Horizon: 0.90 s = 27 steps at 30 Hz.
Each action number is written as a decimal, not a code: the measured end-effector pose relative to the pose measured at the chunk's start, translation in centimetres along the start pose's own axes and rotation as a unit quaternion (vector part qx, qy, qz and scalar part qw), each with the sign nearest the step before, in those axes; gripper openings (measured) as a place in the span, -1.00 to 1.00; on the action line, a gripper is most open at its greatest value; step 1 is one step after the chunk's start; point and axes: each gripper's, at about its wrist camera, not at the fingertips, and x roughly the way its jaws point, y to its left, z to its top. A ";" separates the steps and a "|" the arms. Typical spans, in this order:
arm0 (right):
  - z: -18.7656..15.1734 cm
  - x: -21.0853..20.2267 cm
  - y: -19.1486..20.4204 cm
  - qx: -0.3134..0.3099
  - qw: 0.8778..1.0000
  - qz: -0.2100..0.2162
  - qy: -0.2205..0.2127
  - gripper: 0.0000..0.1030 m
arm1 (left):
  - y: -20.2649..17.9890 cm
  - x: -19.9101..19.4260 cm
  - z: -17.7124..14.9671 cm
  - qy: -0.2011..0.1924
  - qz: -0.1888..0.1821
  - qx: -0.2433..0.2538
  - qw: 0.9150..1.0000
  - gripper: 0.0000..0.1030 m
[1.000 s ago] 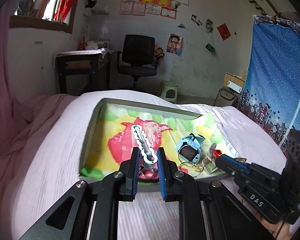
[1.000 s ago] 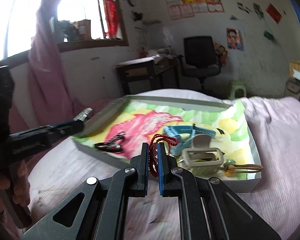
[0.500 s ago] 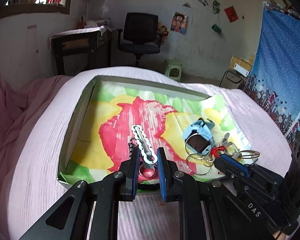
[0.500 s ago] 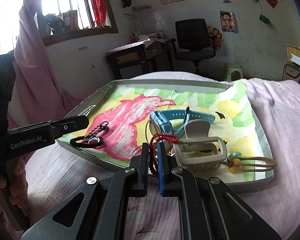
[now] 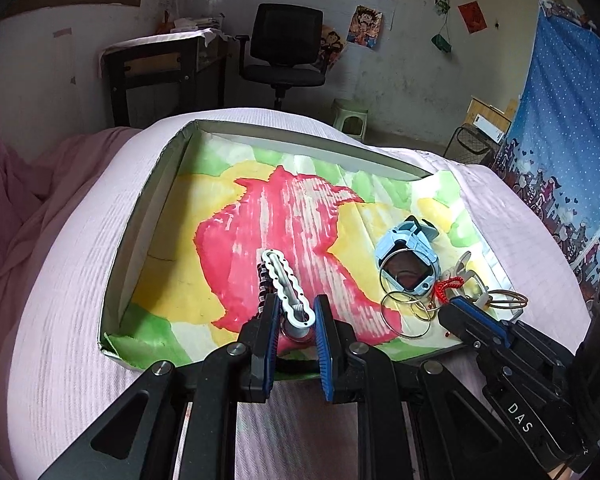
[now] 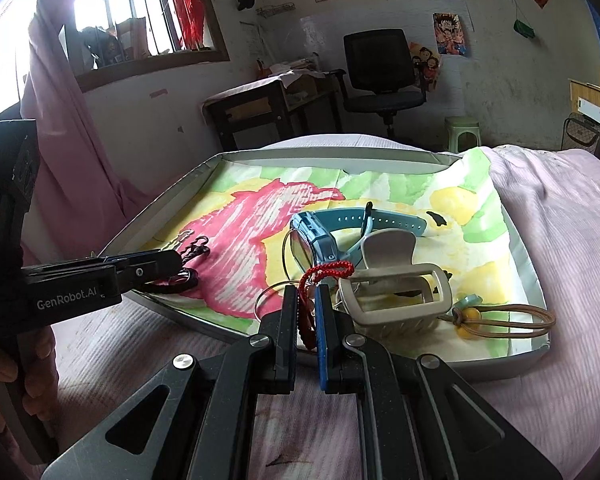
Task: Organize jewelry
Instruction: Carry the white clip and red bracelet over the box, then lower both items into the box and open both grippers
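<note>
Left gripper jaws clamped on white hair clip over tray's near edge; right gripper jaws pinching red cord beside blue watch.

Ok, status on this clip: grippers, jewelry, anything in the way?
Left gripper shut on white clip, over tray. Right gripper shut on red cord. Watch and claw clip crowd the right gripper.

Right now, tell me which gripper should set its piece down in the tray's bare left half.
Left. The left gripper, shut on the wavy silver hair clip, already hangs over the painted tray's bare left side. The right gripper, shut on the red cord bracelet, sits at the crowded right side beside the blue watch.
</note>
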 end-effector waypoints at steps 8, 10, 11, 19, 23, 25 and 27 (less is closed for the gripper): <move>-0.1 -0.2 0.1 0.000 1.000 -0.002 -0.003 -0.84 | 0.4 -0.4 -0.1 -0.010 -0.005 -0.008 1.000 -0.65; -0.1 -0.3 0.3 -0.004 1.000 -0.004 -0.005 -0.84 | 0.4 -0.7 -0.3 -0.013 -0.006 -0.010 1.000 -0.59; -0.1 -0.4 0.3 -0.005 1.000 -0.005 -0.007 -0.84 | 0.5 -0.8 -0.3 -0.015 -0.007 -0.010 1.000 -0.53; 0.0 -2.0 1.2 -0.025 0.999 -0.019 -0.029 -0.64 | 0.8 -2.7 -0.6 -0.059 0.001 -0.019 0.998 0.08; 0.2 -3.1 1.4 -0.029 0.998 -0.025 -0.046 -0.41 | 0.9 -3.9 -0.9 -0.084 0.014 -0.019 0.996 0.44; 0.2 -3.8 1.5 -0.030 0.997 -0.028 -0.058 -0.22 | 1.2 -4.6 -1.1 -0.102 0.015 -0.023 0.994 0.58; 0.3 -4.4 1.5 -0.029 0.997 -0.028 -0.065 -0.10 | 1.3 -5.2 -1.4 -0.112 0.016 -0.027 0.993 0.73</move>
